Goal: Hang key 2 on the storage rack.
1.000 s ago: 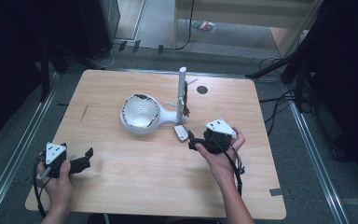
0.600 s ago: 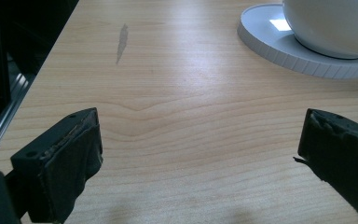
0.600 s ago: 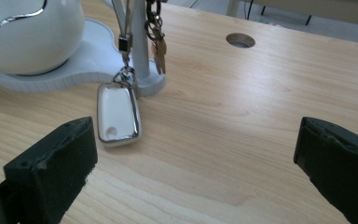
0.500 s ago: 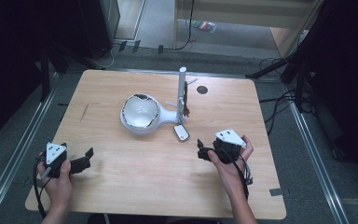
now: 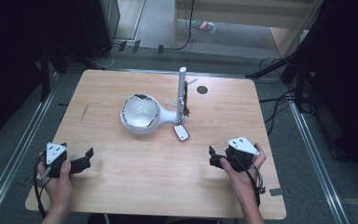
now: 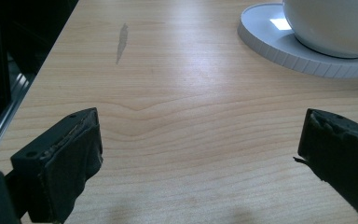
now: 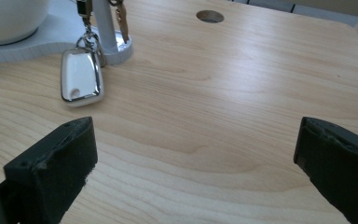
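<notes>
A white stand with a round bowl (image 5: 140, 113) and an upright post (image 5: 182, 91) sits mid-table. A white key fob (image 5: 182, 132) lies flat beside the stand's base, its ring at the post, where brown keys (image 5: 186, 111) hang. My right gripper (image 5: 212, 157) rests open near the front right, a hand's length short of the fob. In the right gripper view the fob (image 7: 80, 77) lies ahead to the left, beyond the open right gripper (image 7: 196, 140). My left gripper (image 5: 85, 159) is open and empty at the front left. The left gripper view shows the stand's base (image 6: 303, 56) ahead of the left gripper (image 6: 200, 135).
The wooden table (image 5: 121, 191) has a round cable hole (image 5: 202, 89) behind the post and a grey scuff mark (image 5: 84, 112) at its left. Metal rails and cables run along the floor on both sides.
My right gripper has drawn back from beside the key fob toward the table's front right edge. The fob stays on the table. The left gripper has not moved.
</notes>
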`<state>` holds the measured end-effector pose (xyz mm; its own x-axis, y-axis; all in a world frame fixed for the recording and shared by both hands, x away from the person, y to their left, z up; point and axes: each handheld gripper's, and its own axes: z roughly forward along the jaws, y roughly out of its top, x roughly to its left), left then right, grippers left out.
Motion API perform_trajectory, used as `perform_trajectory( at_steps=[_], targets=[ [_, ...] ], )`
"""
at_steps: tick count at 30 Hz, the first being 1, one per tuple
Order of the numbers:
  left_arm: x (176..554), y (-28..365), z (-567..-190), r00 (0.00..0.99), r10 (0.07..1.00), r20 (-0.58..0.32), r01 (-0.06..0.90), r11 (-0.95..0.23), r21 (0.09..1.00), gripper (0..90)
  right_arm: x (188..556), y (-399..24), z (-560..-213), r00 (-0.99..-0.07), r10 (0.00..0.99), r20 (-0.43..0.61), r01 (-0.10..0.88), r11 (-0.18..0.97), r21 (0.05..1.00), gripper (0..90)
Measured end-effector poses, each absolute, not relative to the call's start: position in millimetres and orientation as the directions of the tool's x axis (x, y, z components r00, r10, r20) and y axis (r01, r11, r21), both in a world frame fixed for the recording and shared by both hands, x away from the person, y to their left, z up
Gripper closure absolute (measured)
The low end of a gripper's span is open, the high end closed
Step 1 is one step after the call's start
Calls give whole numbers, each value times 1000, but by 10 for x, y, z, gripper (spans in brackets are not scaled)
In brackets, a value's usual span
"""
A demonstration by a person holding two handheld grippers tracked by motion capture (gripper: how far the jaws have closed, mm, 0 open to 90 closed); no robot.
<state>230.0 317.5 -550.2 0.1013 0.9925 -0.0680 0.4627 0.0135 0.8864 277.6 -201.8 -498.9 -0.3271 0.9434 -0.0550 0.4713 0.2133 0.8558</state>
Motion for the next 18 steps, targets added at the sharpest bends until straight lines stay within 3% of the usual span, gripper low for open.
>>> perform_trajectory(
  at_steps=[18],
  targets=[
    [2299,3173,-5501,101,993,-67,462,13,887,0,2617,-2487,-5016,-242,969,-45,495,164,853,0]
  ],
)
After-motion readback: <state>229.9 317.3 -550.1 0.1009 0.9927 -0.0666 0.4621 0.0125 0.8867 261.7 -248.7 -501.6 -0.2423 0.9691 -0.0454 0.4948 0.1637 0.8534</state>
